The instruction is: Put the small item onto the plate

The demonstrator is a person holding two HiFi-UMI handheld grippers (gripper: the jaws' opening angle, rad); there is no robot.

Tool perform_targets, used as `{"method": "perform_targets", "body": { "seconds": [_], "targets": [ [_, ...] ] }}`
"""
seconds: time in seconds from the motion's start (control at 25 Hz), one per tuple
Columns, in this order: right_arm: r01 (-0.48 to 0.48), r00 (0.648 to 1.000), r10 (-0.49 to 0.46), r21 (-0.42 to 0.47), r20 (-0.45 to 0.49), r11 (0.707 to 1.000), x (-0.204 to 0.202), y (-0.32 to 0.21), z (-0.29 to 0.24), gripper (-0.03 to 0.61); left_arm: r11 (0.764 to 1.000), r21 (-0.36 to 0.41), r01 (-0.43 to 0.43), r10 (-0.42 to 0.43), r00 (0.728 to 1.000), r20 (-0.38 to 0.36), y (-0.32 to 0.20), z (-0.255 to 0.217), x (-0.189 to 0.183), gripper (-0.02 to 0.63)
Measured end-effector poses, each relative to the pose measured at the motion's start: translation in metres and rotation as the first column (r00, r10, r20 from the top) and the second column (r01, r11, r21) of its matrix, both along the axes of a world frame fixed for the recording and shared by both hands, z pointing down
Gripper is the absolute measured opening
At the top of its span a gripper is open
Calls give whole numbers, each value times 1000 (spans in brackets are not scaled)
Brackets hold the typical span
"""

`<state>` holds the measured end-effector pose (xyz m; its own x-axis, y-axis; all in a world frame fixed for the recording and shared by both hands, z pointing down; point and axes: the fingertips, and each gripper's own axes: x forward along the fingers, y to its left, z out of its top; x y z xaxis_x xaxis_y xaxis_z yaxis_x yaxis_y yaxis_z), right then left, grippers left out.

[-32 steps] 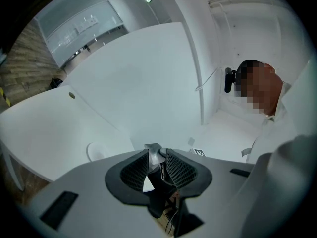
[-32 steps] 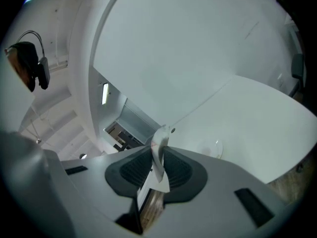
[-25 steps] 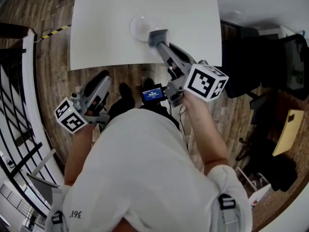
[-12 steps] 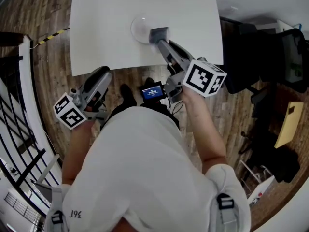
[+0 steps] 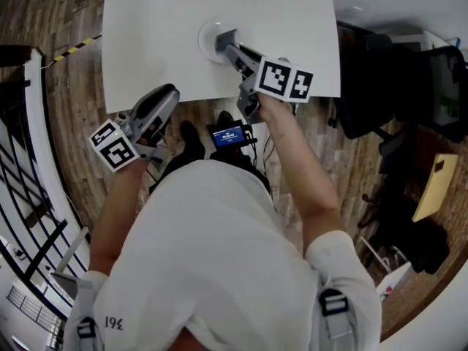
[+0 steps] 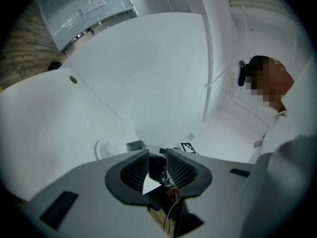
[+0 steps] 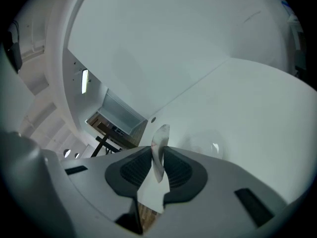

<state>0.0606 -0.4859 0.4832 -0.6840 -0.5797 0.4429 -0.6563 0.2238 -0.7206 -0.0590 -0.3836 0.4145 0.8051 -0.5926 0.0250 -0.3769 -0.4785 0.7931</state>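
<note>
Tightly — small item (image 7: 159, 151) in right tool (image 7: 157, 169)

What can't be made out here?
- Small item: the right gripper view shows it edge-on between the fingers; its kind is unclear.
- Same item, head view: hidden under the right gripper.
- Plate: head view, partly covered by that gripper; its pale rim barely shows against the white table.

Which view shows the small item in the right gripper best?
Right gripper view: the small item, thin and pale, stands edge-on between the right gripper's pads. Head view shows only that gripper's tip over the plate; item hidden. Left gripper view: plate rim only, no item.
</note>
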Motion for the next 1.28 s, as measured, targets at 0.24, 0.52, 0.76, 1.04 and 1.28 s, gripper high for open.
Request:
{"method": "perform_targets", "body": {
  "seconds": [0.24,0.52,0.76,1.04,1.28],
  "targets": [
    [13,999,-16,-80,-35,997,-12,-30,52,71,999,-45,-12,13,1000,17,-12,19,7,114],
    [41,990,-54,-98,-128,994,-16,-48,88,71,997,-80,-15,17,1000,17,-14,29,8,114],
    [55,989,-66,-89,-132,995,-16,-56,99,71,996,-91,-10,11,1000,19,-13,34,8,114],
    [35,992,-42,-60,-122,998,-9,-64,101,71,994,-104,-15,17,1000,23,-11,37,9,114],
    [27,982,-36,-47,-183,998,-1,-63,108,92,993,-116,-19,22,999,28,-10,42,9,114]
  ]
}}
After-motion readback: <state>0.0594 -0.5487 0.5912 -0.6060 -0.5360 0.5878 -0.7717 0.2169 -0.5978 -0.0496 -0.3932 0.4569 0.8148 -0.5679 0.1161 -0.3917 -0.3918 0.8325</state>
